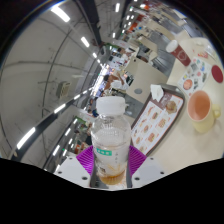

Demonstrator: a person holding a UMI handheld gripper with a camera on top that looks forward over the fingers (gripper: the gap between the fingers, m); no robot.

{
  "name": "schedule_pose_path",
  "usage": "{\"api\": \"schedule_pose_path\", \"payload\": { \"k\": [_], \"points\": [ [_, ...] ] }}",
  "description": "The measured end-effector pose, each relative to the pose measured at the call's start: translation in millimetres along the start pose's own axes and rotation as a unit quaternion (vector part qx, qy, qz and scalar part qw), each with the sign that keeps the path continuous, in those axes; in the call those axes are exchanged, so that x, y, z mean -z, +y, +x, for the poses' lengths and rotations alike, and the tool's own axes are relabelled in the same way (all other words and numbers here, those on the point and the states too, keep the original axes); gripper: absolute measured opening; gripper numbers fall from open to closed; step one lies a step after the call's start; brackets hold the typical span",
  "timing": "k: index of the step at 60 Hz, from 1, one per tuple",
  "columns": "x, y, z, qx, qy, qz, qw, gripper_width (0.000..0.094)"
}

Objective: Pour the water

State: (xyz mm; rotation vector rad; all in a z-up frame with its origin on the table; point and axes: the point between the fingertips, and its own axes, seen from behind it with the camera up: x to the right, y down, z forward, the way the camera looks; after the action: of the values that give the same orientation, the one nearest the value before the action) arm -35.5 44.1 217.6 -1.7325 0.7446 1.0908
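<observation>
Clamped between my fingers is a clear plastic bottle, its white cap pointing up and away from me, the magenta pads pressing its label from either side with no gap that I can see. What little liquid shows sits low in the bottle, near the fingers. Its long axis runs roughly straight out from the gripper, and the whole scene is rolled hard, so I judge I am holding it tilted off vertical. Off to the right of the bottle, well beyond the fingers, the white bench carries an orange cup, which I take for the pouring target, though that is my guess. A printed menu card lies nearer, just beside the bottle. To pour, I would need to bring the cap over that cup's rim and tip further; the mouth is nowhere near it yet, and I cannot tell whether the cap is screwed on.
</observation>
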Motion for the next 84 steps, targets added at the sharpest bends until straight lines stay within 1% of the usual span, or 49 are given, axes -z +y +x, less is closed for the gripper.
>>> {"api": "schedule_pose_path", "payload": {
  "k": [4,9,16,17,20,26,27,36,41,47,51,57,61,65,72,78,84],
  "points": [
    [14.2,-17.5,1.2,-0.107,-0.022,0.002,0.994,0.0401],
    [13.2,-35.2,23.2,-0.218,-0.046,0.004,0.975,0.0400],
    [16.3,-48.6,49.5,-0.347,-0.063,0.000,0.936,0.0398],
    [25.7,-48.7,48.3,-0.364,-0.065,-0.001,0.929,0.0398],
    [18.9,-54.6,63.9,-0.406,-0.067,0.003,0.912,0.0397],
    [16.5,-57.7,86.9,-0.447,-0.062,-0.001,0.893,0.0399],
    [24.6,-55.9,85.6,-0.449,-0.062,-0.003,0.891,0.0400],
    [20.6,-55.5,90.5,-0.429,-0.049,-0.027,0.902,0.0399],
    [23.5,-59.5,85.6,-0.373,-0.034,-0.043,0.926,0.0399],
    [28.7,-76.3,71.9,-0.247,-0.020,-0.052,0.967,0.0400],
    [32.6,-103.0,59.3,-0.138,-0.012,-0.043,0.989,0.0403],
    [47.4,-156.5,41.9,0.044,-0.001,-0.004,0.999,0.0402],
    [59.9,-195.0,35.3,0.150,0.011,0.028,0.988,0.0403],
    [74.9,-229.8,29.7,0.253,0.029,0.060,0.965,0.0403],
    [100.5,-281.1,60.4,0.404,0.088,0.097,0.905,0.0409],
    [109.2,-307.0,115.6,0.478,0.143,0.099,0.861,0.0406],
    [120.7,-305.8,166.6,0.502,0.180,0.085,0.842,0.0409]
  ]
}}
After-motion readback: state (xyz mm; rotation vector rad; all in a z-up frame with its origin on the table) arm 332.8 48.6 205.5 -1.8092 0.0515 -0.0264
